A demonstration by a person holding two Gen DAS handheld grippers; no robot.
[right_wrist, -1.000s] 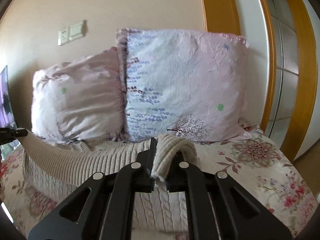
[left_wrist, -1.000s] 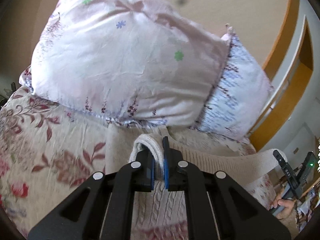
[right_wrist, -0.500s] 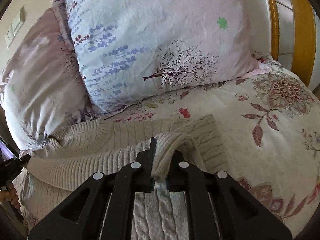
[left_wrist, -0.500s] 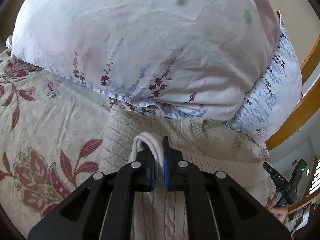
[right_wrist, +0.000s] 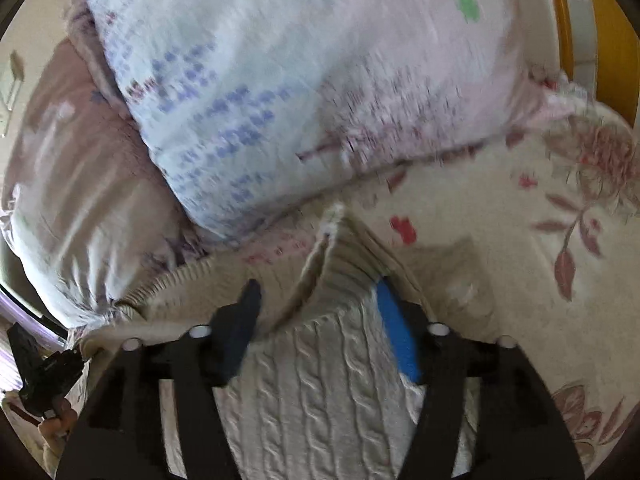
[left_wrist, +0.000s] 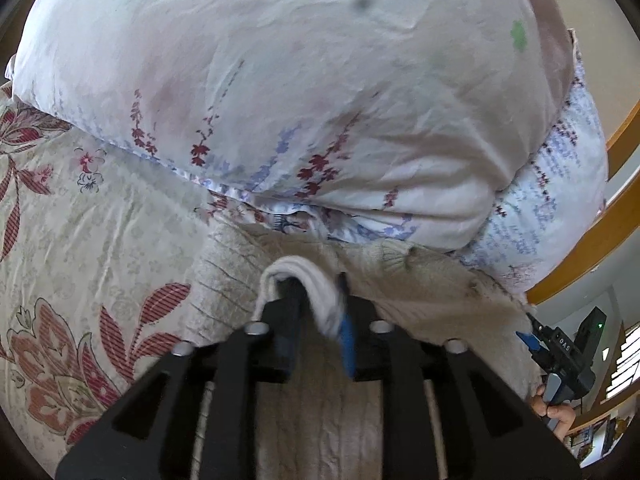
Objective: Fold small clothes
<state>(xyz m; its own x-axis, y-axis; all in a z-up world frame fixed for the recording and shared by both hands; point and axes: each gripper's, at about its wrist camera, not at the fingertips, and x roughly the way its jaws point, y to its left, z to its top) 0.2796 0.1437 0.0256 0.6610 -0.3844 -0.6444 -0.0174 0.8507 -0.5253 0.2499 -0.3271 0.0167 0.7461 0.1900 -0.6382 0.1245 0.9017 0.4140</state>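
Cream knit sweater (left_wrist: 304, 420) lies on the floral bedspread (left_wrist: 100, 240) against the pillows (left_wrist: 280, 80). Left gripper (left_wrist: 316, 304) and right gripper (right_wrist: 316, 304) are both opening, folded ribbed edges loose between the jaws.

Floral bed (left_wrist: 100, 240) w/ cream sweater (left_wrist: 320, 420) & 2 pillows (left_wrist: 300, 80) on it

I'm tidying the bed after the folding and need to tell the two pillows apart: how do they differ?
The pinkish-white pillow with red and purple sprigs lies on the left, overlapped at one edge by the bluish-white pillow with rows of blue-purple flowers. The pinkish one looks warmer and duller; the bluish one brighter and busier in print. Both are crumpled and carry a small green flower, and both sit at the far edge of the cream cable-knit sweater.
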